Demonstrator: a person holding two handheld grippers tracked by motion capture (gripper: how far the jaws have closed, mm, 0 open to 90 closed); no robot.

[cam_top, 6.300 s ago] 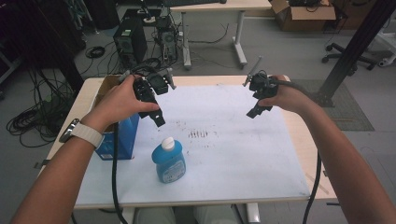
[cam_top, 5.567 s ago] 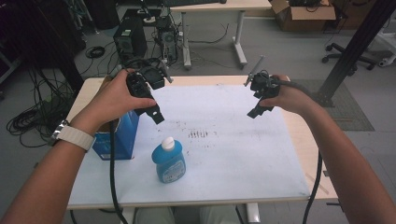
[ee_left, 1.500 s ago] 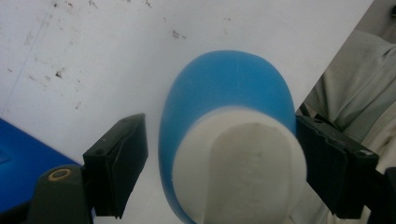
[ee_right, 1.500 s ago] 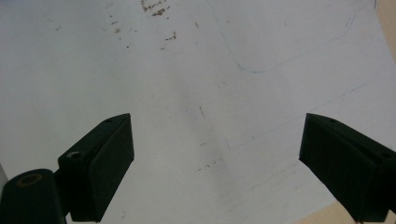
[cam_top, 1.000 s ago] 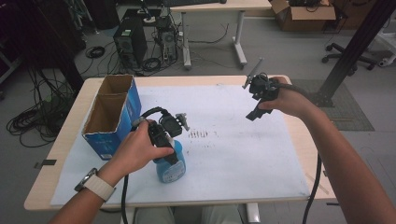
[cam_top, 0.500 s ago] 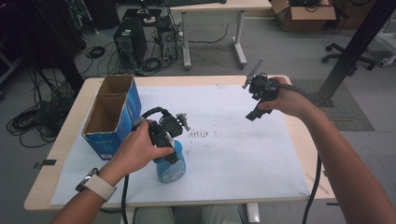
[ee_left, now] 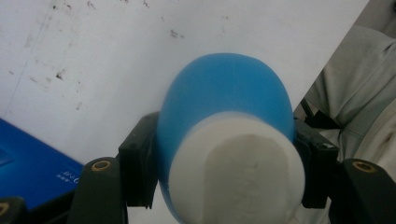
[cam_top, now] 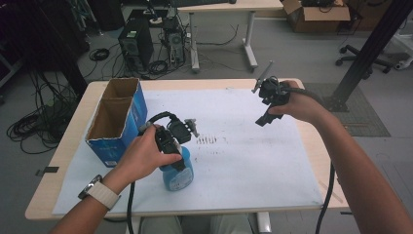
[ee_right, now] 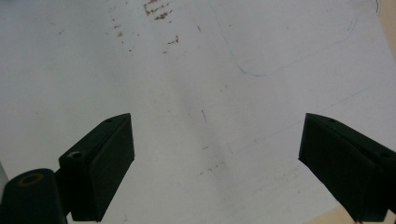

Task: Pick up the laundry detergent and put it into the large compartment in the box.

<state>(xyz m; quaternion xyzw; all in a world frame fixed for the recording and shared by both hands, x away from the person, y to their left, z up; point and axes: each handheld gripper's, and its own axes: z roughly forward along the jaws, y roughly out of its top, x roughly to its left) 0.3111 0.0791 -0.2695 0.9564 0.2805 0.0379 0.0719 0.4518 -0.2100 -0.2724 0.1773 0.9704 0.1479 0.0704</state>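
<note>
The blue bottle [ee_left: 224,140] is clamped by the left hand-held gripper [cam_top: 171,146]; the right hand-held gripper [ee_right: 215,163] is held wide open above the table [cam_top: 292,146].

L tool [cam_top: 176,161] on blue bottle [cam_top: 178,174], near open box [cam_top: 117,119].

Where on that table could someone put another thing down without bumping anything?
The white paper sheet is bare between the blue plastic bottle with a white cap and the right gripper. It is crowded at the left, where the left gripper clamps the bottle beside the open blue cardboard box.
</note>
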